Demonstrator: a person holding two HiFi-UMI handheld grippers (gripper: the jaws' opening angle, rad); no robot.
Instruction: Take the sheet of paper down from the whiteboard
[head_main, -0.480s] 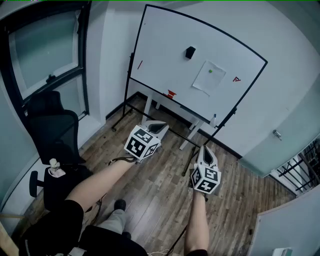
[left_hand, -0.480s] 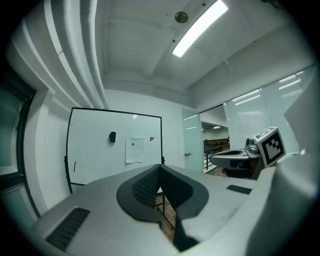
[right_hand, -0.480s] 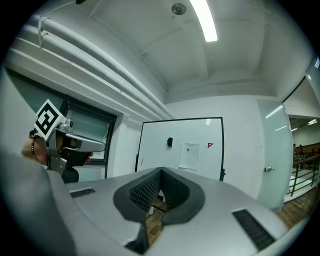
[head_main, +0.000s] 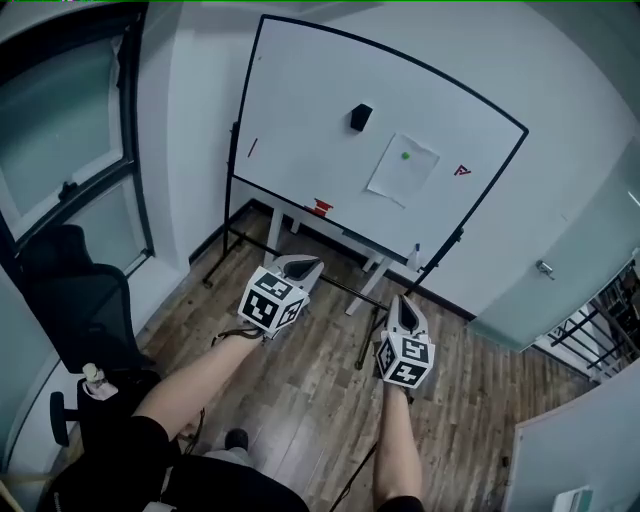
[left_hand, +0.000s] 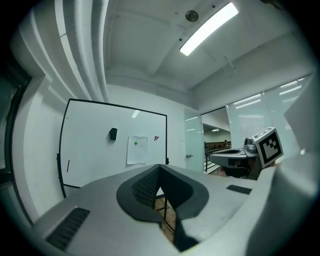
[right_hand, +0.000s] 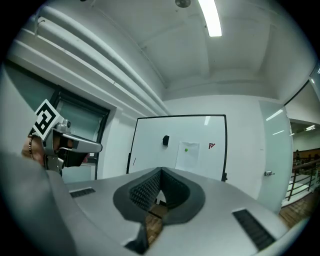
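1. Left tongs (head_main: 299, 266): jaws pressed together with nothing between them. They are held level, tips toward the whiteboard (head_main: 300, 110).
2. Right tongs (head_main: 407, 306): jaws likewise together and empty, held level. They lie beside the left tongs and apart from them.
3. Wooden floor (head_main: 320, 400): lies below both tongs and runs to the foot of the board's stand.
4. The whiteboard is black-framed and stands before the white wall, well apart from both tongs.
5. Sheet of paper (head_main: 400, 172): hangs on the right half of the whiteboard. A green magnet (head_main: 405, 155) holds it near its top edge.
6. Black eraser (head_main: 360, 117): sits on the board, above and left of the sheet. A small red mark (head_main: 461, 170) lies to the sheet's right.
7. Office chair (head_main: 70, 300): black, at the far left below the window (head_main: 60, 130).
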